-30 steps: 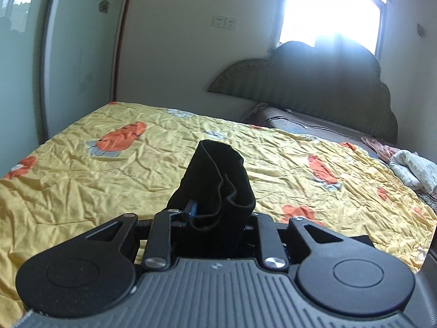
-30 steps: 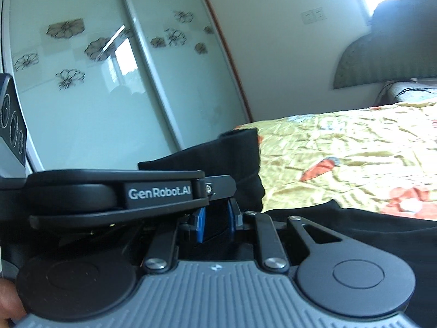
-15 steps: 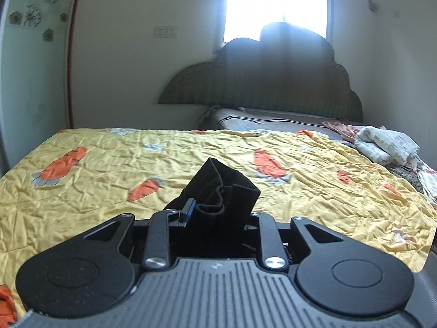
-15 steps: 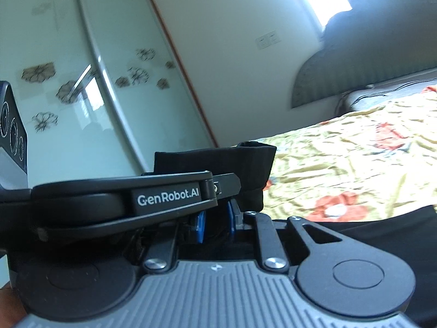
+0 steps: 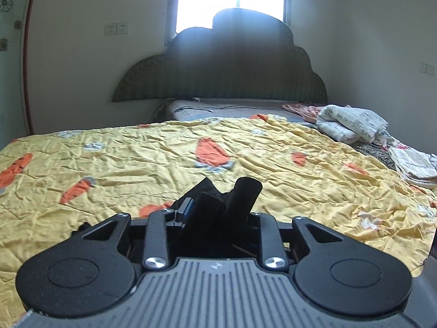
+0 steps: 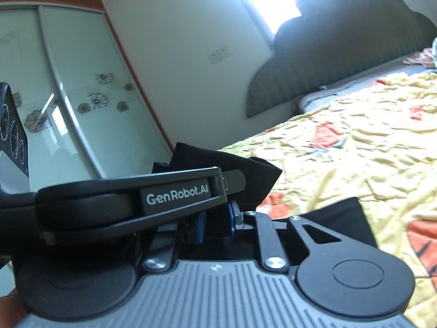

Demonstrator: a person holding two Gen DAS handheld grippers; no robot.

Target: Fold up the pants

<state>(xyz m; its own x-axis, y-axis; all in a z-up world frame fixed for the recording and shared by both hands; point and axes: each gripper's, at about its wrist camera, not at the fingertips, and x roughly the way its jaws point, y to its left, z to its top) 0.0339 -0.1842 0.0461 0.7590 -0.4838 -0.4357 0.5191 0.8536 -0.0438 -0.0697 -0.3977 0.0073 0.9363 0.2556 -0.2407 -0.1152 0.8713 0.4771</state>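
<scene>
The black pants (image 5: 240,196) stand in a loose bunch between the fingers of my left gripper (image 5: 215,213), whose jaws are opening. Its blue left pad (image 5: 187,207) shows beside the cloth; the other pad is hidden by it. In the right wrist view, my right gripper (image 6: 217,221) is shut on the same pants (image 6: 254,172), blue pads close together. A finger (image 6: 235,181) of the left gripper crosses just above it. More black cloth (image 6: 341,218) hangs to the right over the yellow quilt (image 5: 273,164).
The bed's yellow carrot-print quilt stretches ahead to a dark scalloped headboard (image 5: 232,68) under a bright window. Folded white bedding (image 5: 352,123) lies at the far right. Glass wardrobe doors (image 6: 68,95) stand to the left.
Both grippers swung across the bed with the pants; the headboard now sits straight ahead. The cloth bunch in the left gripper has sunk lower and looser as its fingers spread.
</scene>
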